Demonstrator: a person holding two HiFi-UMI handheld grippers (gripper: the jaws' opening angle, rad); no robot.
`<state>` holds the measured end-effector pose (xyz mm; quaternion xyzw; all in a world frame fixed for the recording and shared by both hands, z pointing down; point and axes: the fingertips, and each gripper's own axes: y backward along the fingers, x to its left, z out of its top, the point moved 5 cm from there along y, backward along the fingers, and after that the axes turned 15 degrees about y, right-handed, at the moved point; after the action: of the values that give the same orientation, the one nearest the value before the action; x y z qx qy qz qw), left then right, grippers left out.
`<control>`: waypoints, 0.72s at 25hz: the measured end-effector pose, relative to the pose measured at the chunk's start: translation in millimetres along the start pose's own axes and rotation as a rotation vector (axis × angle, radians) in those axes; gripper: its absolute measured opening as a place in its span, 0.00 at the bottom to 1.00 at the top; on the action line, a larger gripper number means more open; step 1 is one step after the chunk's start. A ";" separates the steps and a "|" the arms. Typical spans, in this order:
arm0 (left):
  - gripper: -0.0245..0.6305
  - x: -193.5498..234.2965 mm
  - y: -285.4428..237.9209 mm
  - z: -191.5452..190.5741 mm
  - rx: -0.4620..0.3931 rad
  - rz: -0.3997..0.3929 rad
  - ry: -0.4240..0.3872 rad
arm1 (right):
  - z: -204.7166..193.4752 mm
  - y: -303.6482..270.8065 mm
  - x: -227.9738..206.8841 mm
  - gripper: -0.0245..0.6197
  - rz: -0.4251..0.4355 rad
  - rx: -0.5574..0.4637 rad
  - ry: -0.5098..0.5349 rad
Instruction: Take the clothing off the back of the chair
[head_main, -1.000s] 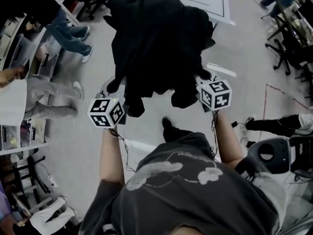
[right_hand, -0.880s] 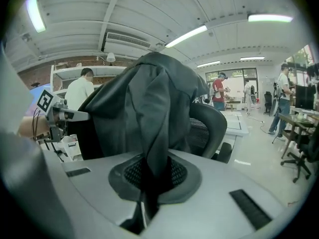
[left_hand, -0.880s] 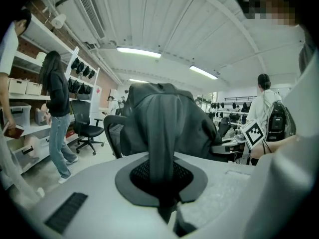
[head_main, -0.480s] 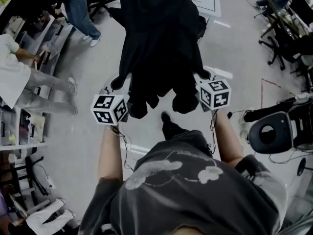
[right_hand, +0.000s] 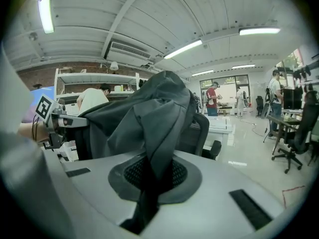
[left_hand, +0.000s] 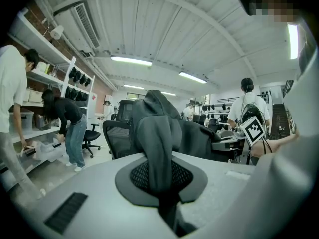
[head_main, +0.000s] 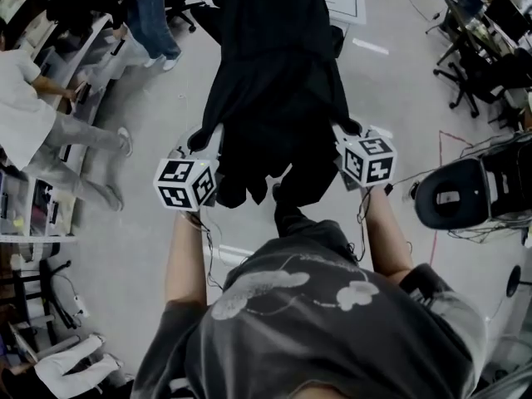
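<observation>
- Two claws gripped the black garment: the left claw was clenched on one fold, the right claw on another.
- Both gripper views showed dark cloth pinched between closed jaws.
- One office chair stood just behind the garment, which hung stretched from the claws towards the far side.
- Pale grey, glossy floor spread below.
- Several people stood by the shelving at left; more office chairs stood far right.
- Long strip lights ran across the white ribbed ceiling.
</observation>
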<state>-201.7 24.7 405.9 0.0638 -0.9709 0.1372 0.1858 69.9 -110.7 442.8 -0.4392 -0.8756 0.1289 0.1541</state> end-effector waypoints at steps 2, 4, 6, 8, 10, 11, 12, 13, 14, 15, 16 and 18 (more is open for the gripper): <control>0.05 -7.8 11.8 -4.7 -0.007 0.002 -0.001 | -2.4 13.6 5.8 0.05 -0.001 -0.003 0.003; 0.05 -15.9 23.2 -9.3 -0.013 0.006 -0.003 | -5.3 26.8 11.2 0.05 0.002 -0.004 0.009; 0.05 -22.6 33.4 -13.7 -0.019 0.011 0.002 | -7.2 39.0 16.2 0.05 0.006 -0.005 0.013; 0.05 -27.7 43.5 -18.2 -0.025 0.013 0.015 | -8.5 50.5 21.9 0.05 0.008 -0.007 0.017; 0.05 -32.9 53.9 -23.0 -0.030 0.011 0.030 | -11.0 61.8 28.0 0.05 0.009 -0.009 0.019; 0.05 -35.6 59.1 -25.3 -0.033 0.009 0.036 | -12.5 67.4 31.0 0.05 0.008 -0.011 0.020; 0.05 -38.4 64.2 -27.3 -0.035 0.008 0.038 | -14.1 73.0 34.0 0.05 0.006 -0.013 0.020; 0.05 -41.2 69.4 -29.0 -0.038 0.008 0.038 | -15.5 78.6 37.0 0.05 0.004 -0.016 0.020; 0.05 -43.9 74.4 -30.4 -0.041 0.007 0.037 | -16.8 83.9 39.8 0.05 0.003 -0.020 0.019; 0.05 -46.7 79.0 -31.5 -0.045 0.007 0.036 | -18.1 89.1 42.3 0.04 0.003 -0.024 0.018; 0.05 -49.3 83.1 -32.6 -0.048 0.007 0.035 | -19.6 94.1 44.4 0.05 0.003 -0.027 0.016; 0.05 -54.0 90.6 -35.0 -0.054 0.006 0.037 | -23.2 103.5 48.3 0.05 0.004 -0.027 0.009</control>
<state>-155.7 125.2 394.8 0.0534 -0.9708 0.1126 0.2052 126.9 -9.5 434.4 -0.4436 -0.8757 0.1151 0.1519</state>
